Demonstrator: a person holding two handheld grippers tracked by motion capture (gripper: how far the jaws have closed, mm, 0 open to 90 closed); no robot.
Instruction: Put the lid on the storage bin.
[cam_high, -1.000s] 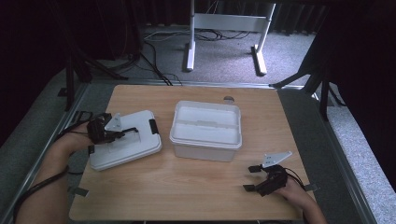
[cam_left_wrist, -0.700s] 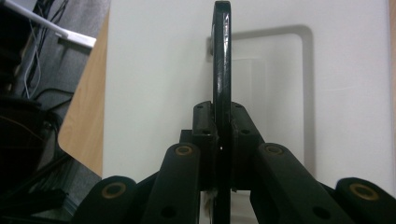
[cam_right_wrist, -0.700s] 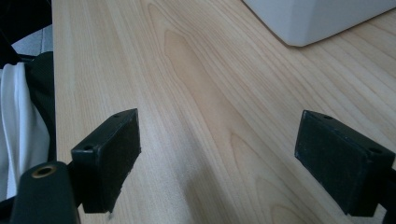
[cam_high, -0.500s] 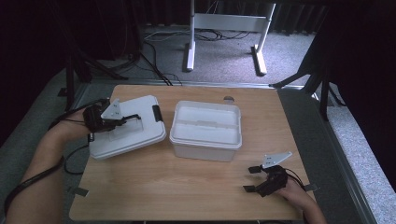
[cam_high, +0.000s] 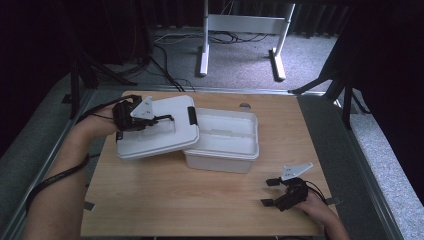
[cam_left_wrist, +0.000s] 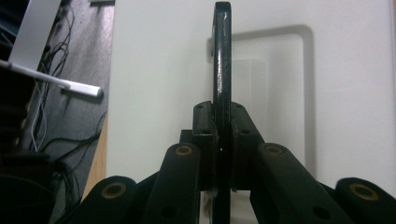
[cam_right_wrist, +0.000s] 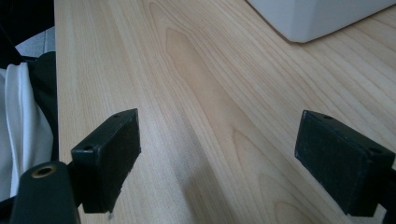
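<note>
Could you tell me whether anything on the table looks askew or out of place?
The white lid sits askew: it overlaps the left rim of the open white box rather than covering it, held by its black handle in the left gripper. Nothing looks spilled or damaged.

lid (cam_high: 159, 131) lifted off tabletop (cam_high: 200, 200), carried right by left hand-held gripper (cam_high: 167, 119), its right edge now overlapping the open box (cam_high: 225, 142)
</note>
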